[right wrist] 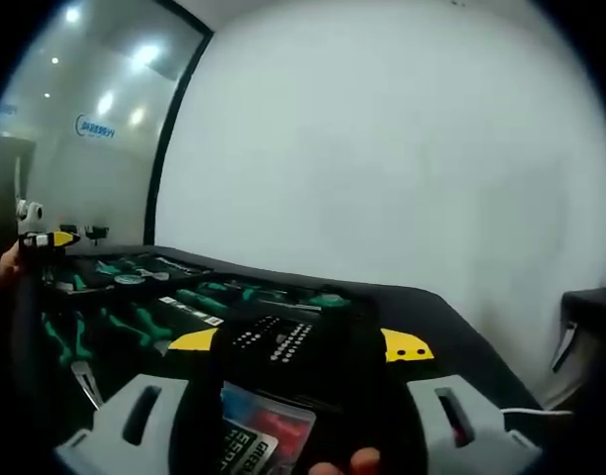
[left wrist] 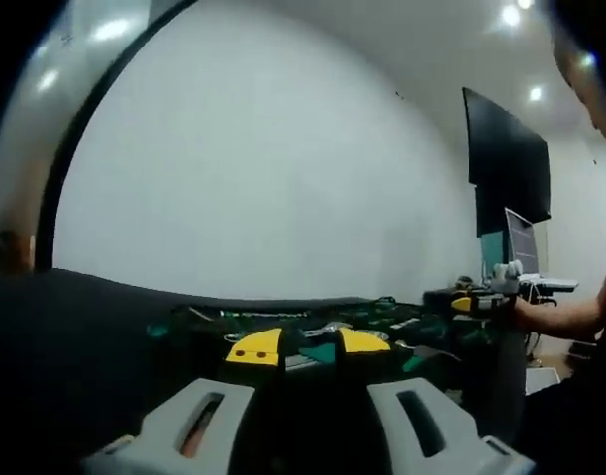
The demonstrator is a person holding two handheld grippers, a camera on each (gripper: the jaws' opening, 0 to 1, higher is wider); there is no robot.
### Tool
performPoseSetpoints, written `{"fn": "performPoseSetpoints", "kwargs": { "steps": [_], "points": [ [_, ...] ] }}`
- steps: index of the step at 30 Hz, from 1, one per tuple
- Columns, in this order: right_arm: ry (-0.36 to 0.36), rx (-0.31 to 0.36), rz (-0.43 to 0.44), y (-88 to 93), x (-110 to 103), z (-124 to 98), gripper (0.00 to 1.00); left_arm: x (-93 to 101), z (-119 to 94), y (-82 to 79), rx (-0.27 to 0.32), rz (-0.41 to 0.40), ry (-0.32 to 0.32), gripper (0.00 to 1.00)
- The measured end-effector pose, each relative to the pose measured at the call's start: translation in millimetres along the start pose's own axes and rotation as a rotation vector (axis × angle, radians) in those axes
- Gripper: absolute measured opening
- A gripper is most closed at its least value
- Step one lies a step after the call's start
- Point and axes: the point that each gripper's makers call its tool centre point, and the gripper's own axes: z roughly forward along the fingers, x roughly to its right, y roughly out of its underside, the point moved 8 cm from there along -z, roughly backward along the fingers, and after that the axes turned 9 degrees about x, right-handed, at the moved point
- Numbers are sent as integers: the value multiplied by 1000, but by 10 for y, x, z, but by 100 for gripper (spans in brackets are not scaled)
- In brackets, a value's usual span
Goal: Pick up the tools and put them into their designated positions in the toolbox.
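Both grippers hover low at the near edge of the open toolbox, jaws apart, nothing gripped.

In the left gripper view the left gripper has its two grey jaws spread wide just short of the toolbox, a dark open case with yellow latches on its near rim; green-handled tools lie scattered across its tray, too small to name. Beyond the toolbox, a person's forearm reaches in with the other gripper, and a dark monitor hangs on the white wall behind. In the right gripper view the right gripper also stands spread, empty, over the toolbox. Green-handled pliers sit in the tray's left part, a bit set in the middle, and a red-labelled pack lies nearest, between the jaws.
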Motion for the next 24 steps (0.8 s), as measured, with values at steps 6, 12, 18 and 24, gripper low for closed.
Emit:
{"fn": "performPoseSetpoints", "kwargs": {
  "steps": [6, 12, 18, 24],
  "points": [
    [2, 3, -6, 2, 6, 7, 59, -18, 10, 51, -45, 32, -3, 16],
    [-1, -4, -20, 16, 6, 17, 59, -44, 25, 54, -42, 38, -25, 16],
    [-1, -9, -23, 26, 9, 25, 59, -33, 12, 33, -27, 52, -25, 16],
    [-2, -10, -25, 26, 5, 23, 59, -82, 21, 29, -13, 57, -35, 17]
  ]
}}
